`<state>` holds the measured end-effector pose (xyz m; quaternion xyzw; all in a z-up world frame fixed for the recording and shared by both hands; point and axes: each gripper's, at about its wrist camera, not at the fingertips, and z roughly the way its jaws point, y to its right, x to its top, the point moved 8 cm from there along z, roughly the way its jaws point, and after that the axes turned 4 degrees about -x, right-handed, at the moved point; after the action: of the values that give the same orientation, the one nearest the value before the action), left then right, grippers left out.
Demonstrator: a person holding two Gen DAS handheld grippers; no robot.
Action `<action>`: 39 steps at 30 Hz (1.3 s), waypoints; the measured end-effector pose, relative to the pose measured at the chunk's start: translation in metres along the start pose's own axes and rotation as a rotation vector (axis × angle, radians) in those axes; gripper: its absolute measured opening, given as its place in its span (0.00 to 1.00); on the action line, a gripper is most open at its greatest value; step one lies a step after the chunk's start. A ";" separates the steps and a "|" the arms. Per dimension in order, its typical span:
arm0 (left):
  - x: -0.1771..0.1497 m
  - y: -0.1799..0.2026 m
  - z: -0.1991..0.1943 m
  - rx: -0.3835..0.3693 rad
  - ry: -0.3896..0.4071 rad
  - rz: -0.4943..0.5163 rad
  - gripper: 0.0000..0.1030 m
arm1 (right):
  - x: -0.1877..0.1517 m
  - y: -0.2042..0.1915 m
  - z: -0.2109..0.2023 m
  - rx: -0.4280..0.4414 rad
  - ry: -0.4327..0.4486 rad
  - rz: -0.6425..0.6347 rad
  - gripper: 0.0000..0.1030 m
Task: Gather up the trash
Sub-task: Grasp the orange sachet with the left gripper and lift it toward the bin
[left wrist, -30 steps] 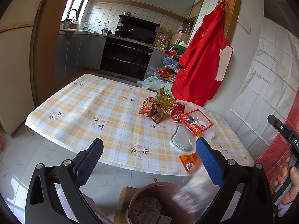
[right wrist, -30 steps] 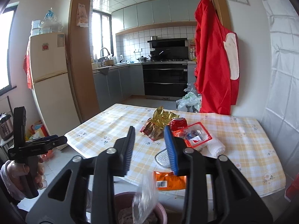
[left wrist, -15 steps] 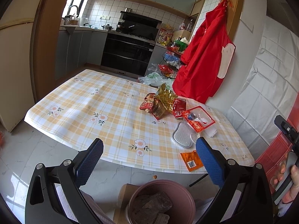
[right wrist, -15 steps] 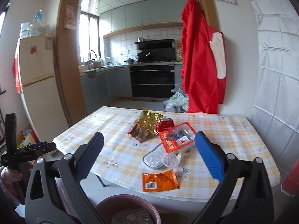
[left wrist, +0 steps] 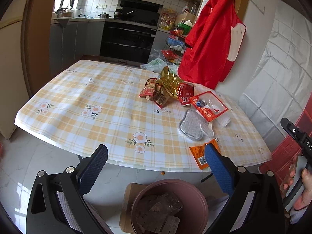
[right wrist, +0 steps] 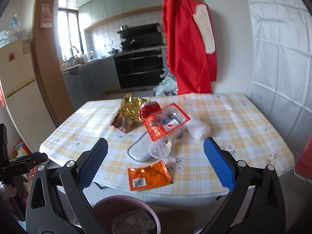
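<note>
Both grippers, left gripper [left wrist: 156,162] and right gripper [right wrist: 155,156], hang with jaws spread wide and empty above the pink bin [left wrist: 169,206], which holds what looks like crumpled wrappers. An orange packet [right wrist: 149,175] lies at the table [right wrist: 234,120] edge.

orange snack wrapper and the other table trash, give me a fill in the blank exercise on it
1. The flat orange snack wrapper lies near the table's ____ edge.
2. The round pink plastic bin stands on the ____.
3. Both grippers, left gripper and right gripper, are ____.

Missing words: front; floor; open
</note>
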<state>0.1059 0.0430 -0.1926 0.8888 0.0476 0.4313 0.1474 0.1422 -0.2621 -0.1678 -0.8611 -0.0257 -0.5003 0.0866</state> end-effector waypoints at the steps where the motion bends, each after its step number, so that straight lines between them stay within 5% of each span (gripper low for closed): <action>1: -0.001 0.002 0.005 0.000 -0.009 0.009 0.94 | -0.004 0.003 0.005 -0.003 -0.010 0.007 0.94; 6: -0.003 0.017 0.034 -0.015 -0.040 0.060 0.94 | -0.024 0.015 0.032 -0.006 -0.076 0.043 0.94; 9: -0.003 0.038 0.060 -0.086 -0.042 0.135 0.94 | -0.033 0.026 0.047 -0.015 -0.103 0.065 0.94; 16: -0.034 0.102 0.159 -0.260 -0.268 0.375 0.73 | -0.050 0.063 0.073 -0.077 -0.151 0.118 0.94; 20: -0.051 0.122 0.211 -0.303 -0.367 0.467 0.70 | -0.060 0.084 0.088 -0.101 -0.186 0.153 0.94; 26: -0.071 0.139 0.252 -0.340 -0.487 0.506 0.70 | -0.074 0.104 0.106 -0.123 -0.248 0.175 0.94; 31: -0.070 0.147 0.261 -0.342 -0.471 0.511 0.69 | -0.077 0.113 0.117 -0.126 -0.267 0.184 0.94; 33: -0.072 0.150 0.258 -0.324 -0.480 0.534 0.58 | -0.078 0.114 0.122 -0.113 -0.278 0.202 0.94; 35: -0.073 0.152 0.257 -0.294 -0.466 0.587 0.23 | -0.078 0.111 0.126 -0.106 -0.280 0.190 0.94; 39: -0.073 0.146 0.244 -0.327 -0.473 0.558 0.13 | -0.078 0.100 0.139 -0.095 -0.294 0.139 0.94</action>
<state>0.2447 -0.1649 -0.3455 0.9072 -0.3002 0.2399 0.1711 0.2356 -0.3327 -0.3149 -0.9278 0.0450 -0.3625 0.0755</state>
